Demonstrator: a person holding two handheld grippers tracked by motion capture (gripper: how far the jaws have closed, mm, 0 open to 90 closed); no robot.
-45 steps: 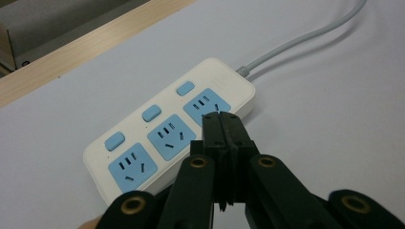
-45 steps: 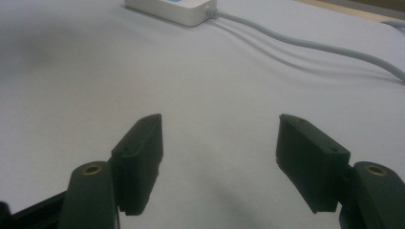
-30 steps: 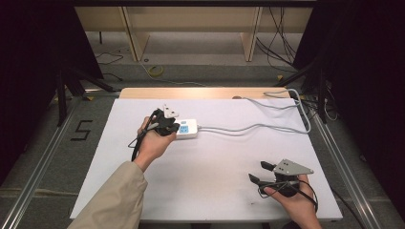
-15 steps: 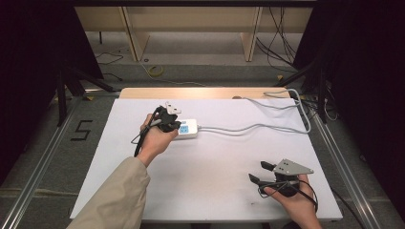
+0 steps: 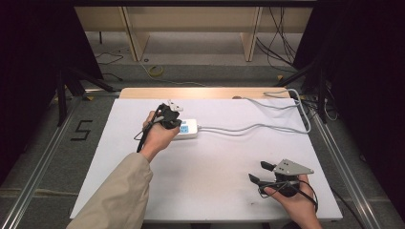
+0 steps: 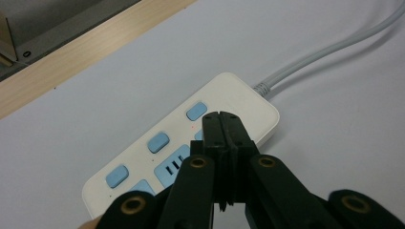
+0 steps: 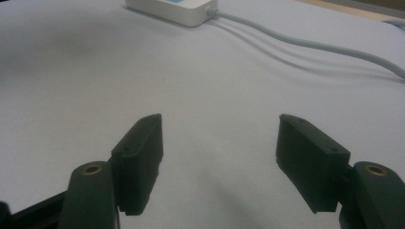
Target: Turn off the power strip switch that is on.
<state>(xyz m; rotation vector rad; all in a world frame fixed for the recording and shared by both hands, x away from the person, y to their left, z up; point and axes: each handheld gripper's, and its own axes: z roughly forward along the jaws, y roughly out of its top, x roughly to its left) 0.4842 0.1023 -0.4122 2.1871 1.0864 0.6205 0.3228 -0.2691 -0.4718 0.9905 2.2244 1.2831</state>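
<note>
A white power strip (image 5: 189,129) (image 6: 239,98) with blue buttons and blue sockets lies on the white table, and its near corner (image 7: 184,14) appears in the right gripper view. My left gripper (image 5: 171,119) (image 6: 222,125) is shut with nothing between its jaws. Its tips are over the strip's socket row near the cable end, beside a blue button (image 6: 197,110); I cannot tell whether they touch it. My right gripper (image 5: 261,172) (image 7: 219,123) is open and empty, low over the bare table at the near right.
A grey cable (image 5: 248,128) (image 6: 329,52) (image 7: 305,43) runs from the strip to the right and loops at the table's far right corner. A wooden strip (image 5: 200,93) edges the far side of the white table (image 5: 215,162). Floor and shelving lie beyond.
The left hand has shifted very slightly over the power strip. The right hand has stayed where it was.
</note>
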